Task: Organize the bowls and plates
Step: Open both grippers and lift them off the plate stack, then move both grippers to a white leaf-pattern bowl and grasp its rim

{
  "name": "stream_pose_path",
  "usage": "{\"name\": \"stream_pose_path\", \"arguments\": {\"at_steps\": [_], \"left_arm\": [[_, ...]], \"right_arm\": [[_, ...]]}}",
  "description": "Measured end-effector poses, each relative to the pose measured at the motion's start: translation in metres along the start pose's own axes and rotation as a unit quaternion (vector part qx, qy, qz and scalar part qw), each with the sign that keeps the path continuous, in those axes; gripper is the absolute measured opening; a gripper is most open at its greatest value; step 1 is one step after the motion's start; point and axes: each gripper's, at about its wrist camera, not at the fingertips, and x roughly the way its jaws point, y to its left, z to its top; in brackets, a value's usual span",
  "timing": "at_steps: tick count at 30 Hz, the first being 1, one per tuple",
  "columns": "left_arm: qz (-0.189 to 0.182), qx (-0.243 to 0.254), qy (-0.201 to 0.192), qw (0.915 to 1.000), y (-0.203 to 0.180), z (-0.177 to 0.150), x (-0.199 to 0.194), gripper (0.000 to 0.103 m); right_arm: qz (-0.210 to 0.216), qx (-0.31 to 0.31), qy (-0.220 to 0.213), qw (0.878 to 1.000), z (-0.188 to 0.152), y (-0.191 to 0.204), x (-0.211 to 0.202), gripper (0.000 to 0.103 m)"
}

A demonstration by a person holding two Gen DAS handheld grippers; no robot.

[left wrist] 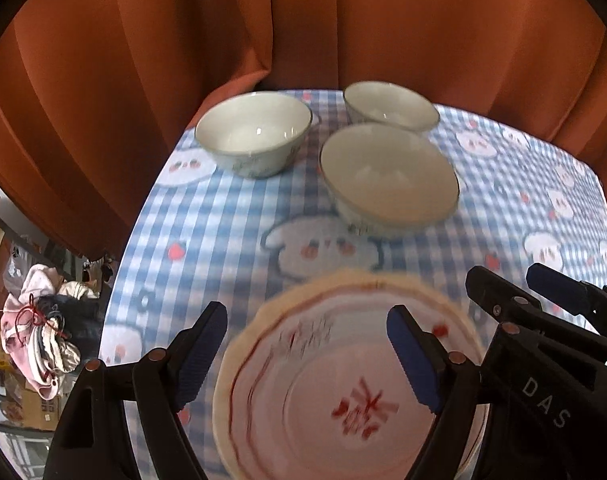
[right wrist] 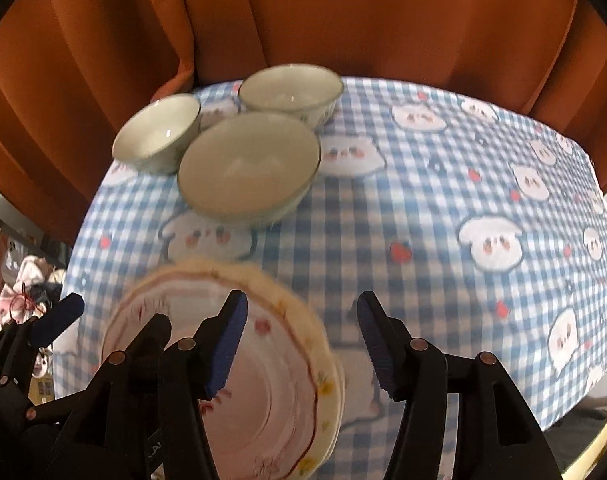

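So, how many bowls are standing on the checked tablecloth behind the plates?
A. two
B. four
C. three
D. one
C: three pale bowls stand upright behind the pink plate: one at the left, one at the back and the nearest one, all on the blue checked tablecloth.

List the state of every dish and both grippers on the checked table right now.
Plates: stacked, lying flat.
Nearest bowl: upright, empty.
Left bowl: upright, empty.
Far bowl: upright, empty.
Left gripper: open, holding nothing.
Right gripper: open, holding nothing.
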Motion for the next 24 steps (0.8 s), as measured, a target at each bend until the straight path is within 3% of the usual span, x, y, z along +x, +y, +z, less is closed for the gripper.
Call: {"name": "stream_pose_path", "arguments": {"at_steps": [7,15,21,23,24], "left_arm": [[0.004,-0.013,-0.014,0.9998,-0.005,0.038,0.023,0.08],[0.036,-0.032,-0.012,0.9988,-0.015,0.068,0.059,0.077],[0.054,-0.047,0.002,0.9974,-0.02,0.081,0.088,0.058],[0.057,-0.047,0.006,0.9972,-0.021,0.083,0.093,0.048],[0.058,-0.049,0.013,0.997,-0.021,0.084,0.098,0.046]], "right_arm": [[0.018,-0.016,-0.026,0.999,0.044,-0.009,0.019,0.061],[0.03,-0.029,-0.03,0.999,0.085,-0.018,0.054,0.061],[0.028,-0.027,-0.03,0.999,0.101,-0.024,0.081,0.061],[0.036,-0.021,-0.023,0.999,0.105,-0.027,0.092,0.054],[0.04,-0.02,-0.02,0.999,0.106,-0.028,0.096,0.045]]}}
